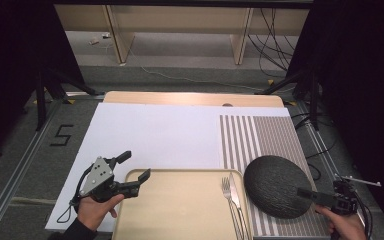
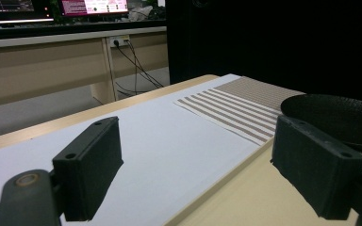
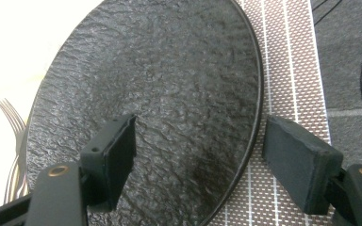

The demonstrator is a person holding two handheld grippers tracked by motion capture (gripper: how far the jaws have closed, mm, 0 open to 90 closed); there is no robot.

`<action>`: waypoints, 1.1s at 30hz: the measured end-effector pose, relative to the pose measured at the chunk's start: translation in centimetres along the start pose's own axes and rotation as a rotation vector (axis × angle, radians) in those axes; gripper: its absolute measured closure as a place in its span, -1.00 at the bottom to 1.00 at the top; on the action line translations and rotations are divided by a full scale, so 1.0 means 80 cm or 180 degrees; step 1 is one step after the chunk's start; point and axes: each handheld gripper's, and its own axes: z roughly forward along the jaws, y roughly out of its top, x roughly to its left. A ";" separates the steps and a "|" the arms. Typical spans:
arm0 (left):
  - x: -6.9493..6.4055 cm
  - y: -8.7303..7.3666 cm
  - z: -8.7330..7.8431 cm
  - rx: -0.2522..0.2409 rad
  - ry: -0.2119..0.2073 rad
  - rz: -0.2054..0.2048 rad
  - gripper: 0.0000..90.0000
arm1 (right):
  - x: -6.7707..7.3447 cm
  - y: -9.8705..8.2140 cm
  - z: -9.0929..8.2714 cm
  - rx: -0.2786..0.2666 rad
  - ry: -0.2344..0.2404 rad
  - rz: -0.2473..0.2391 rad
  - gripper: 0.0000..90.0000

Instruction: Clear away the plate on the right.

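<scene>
A person's left gripper [image 1: 136, 166], jaws spread wide, straddles the far left corner of a beige tray [image 1: 180, 210] at the table's [image 1: 130, 97] near edge. The right gripper [image 3: 195, 160], also spread, has one jaw over a dark textured plate [image 1: 275, 186] and the other just outside its rim, above a striped placemat [image 1: 260, 135]. A fork [image 1: 228, 195] and a knife [image 1: 235, 192] lie at the tray's right edge

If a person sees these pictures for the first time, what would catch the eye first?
Probably the dark, rough plate on the striped mat at the right, with the open right gripper straddling its rim. Next, the beige tray at the near edge, holding a fork and knife at its right side, with the open left gripper at its far left corner.
</scene>
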 end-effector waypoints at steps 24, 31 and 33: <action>0.000 0.000 0.000 0.0001 0.0003 0.0009 -0.64 | -0.014 -0.002 0.007 0.0055 0.0210 0.0083 -0.04; 0.000 0.000 0.000 -0.0003 0.0006 0.0005 -0.64 | -0.017 -0.002 0.007 0.0051 0.0273 0.0160 0.02; 0.000 0.000 0.000 -0.0002 0.0006 0.0007 -0.64 | -0.018 -0.002 0.008 0.0045 0.0285 0.0182 0.03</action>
